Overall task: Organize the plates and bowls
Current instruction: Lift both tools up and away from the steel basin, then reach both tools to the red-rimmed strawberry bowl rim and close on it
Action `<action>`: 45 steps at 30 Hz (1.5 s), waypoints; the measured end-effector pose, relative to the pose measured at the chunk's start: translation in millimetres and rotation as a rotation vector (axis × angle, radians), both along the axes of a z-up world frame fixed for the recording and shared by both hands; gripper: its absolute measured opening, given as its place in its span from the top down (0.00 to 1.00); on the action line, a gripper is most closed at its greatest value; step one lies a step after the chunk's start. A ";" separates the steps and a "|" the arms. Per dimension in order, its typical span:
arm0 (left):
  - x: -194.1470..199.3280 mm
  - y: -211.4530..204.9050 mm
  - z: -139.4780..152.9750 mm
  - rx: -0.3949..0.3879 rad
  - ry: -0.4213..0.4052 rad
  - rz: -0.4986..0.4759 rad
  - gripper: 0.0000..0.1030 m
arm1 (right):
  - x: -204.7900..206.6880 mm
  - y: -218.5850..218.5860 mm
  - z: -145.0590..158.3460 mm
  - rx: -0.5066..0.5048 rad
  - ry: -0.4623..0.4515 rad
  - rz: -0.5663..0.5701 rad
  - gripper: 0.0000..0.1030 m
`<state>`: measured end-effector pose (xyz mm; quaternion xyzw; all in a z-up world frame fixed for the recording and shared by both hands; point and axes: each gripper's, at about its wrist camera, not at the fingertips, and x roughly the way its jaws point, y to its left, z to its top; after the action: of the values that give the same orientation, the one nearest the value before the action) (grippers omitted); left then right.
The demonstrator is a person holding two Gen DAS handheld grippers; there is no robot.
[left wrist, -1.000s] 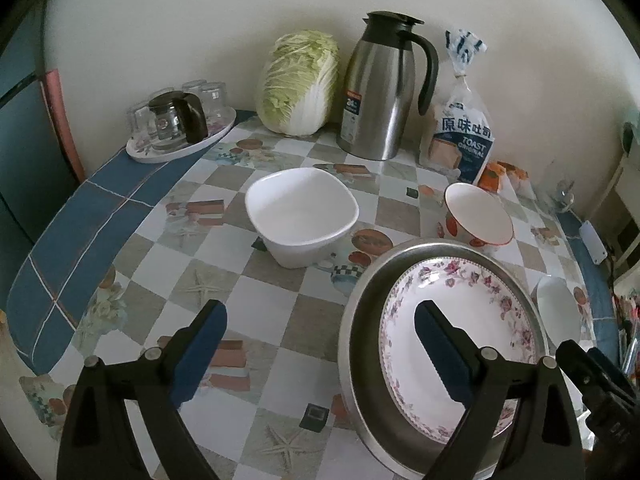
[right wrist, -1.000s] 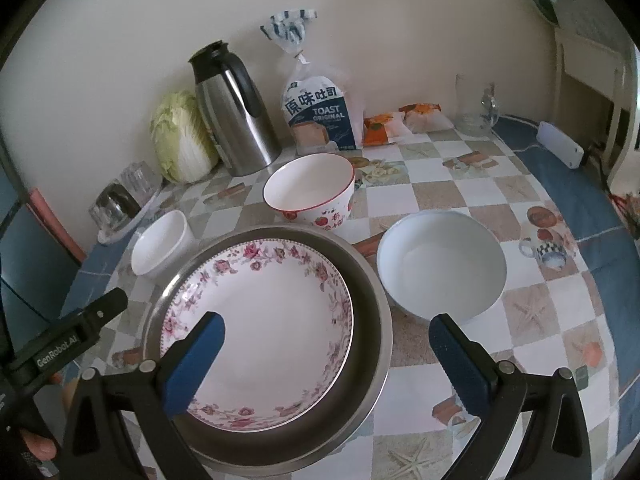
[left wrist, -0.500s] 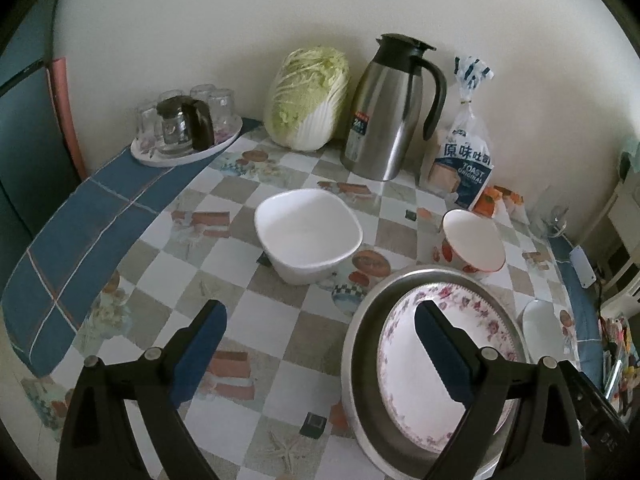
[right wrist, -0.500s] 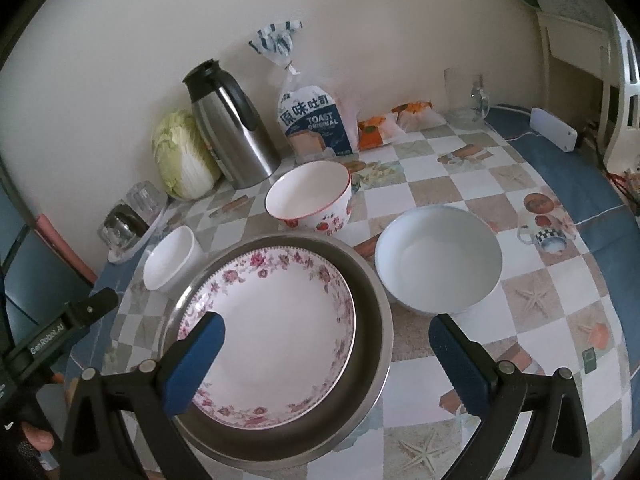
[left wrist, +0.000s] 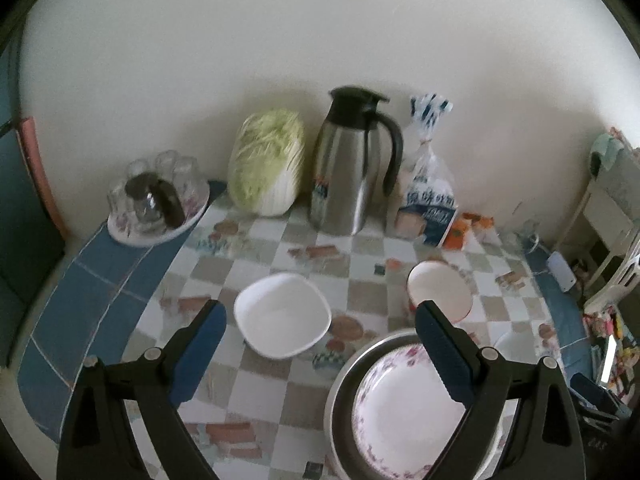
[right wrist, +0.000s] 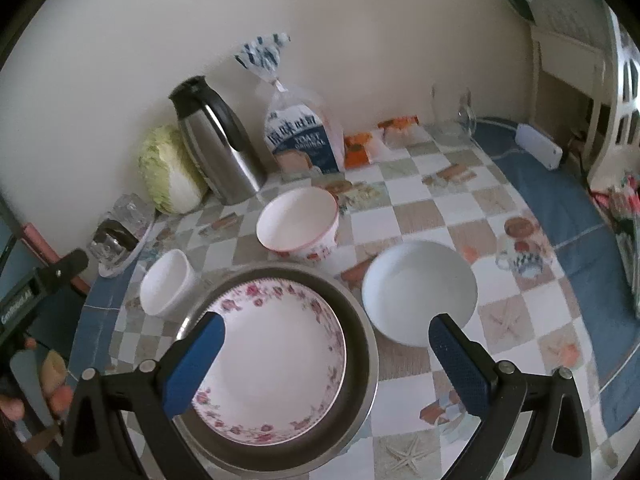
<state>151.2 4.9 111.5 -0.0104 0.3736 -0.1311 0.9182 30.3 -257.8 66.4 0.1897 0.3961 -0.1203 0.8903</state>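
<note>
Already nested, the floral plate (right wrist: 272, 360) lies inside the steel basin (right wrist: 360, 332) at the near edge of the table (right wrist: 412, 216), and three loose bowls ring it: a white squarish bowl (left wrist: 282, 316) to its left, a red-rimmed bowl (right wrist: 298, 226) behind it and a wide white bowl (right wrist: 420, 292) just beside the basin's right rim. Both the left gripper (left wrist: 320, 356) and the right gripper (right wrist: 326, 360) hang above the table with jaws spread wide, gripping nothing.

Judging by the layout, the next step is probably picking one bowl to stack. The wide white bowl sits nearest the right gripper; pinching its near rim with one finger inside and one outside, then lifting straight up before moving sideways, would keep it clear of the basin's raised edge.

Room is generous on the checked cloth to the right and front. Behind stand a thermos jug (right wrist: 218, 140), a cabbage (right wrist: 168, 170) and a bread bag (right wrist: 300, 136) near the wall, well apart from the bowls. A tray of glasses (left wrist: 160, 200) sits at the far left edge.
</note>
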 end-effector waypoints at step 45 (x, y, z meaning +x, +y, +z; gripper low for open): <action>155.8 -122.5 -45.5 0.062 0.264 -0.138 0.07 | 177.5 -72.2 -1.9 -0.001 0.215 -0.011 0.00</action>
<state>307.0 -117.6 66.0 0.0266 0.4948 -0.1796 0.8499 207.8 -330.0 64.5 0.1776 0.4884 -0.1452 0.8419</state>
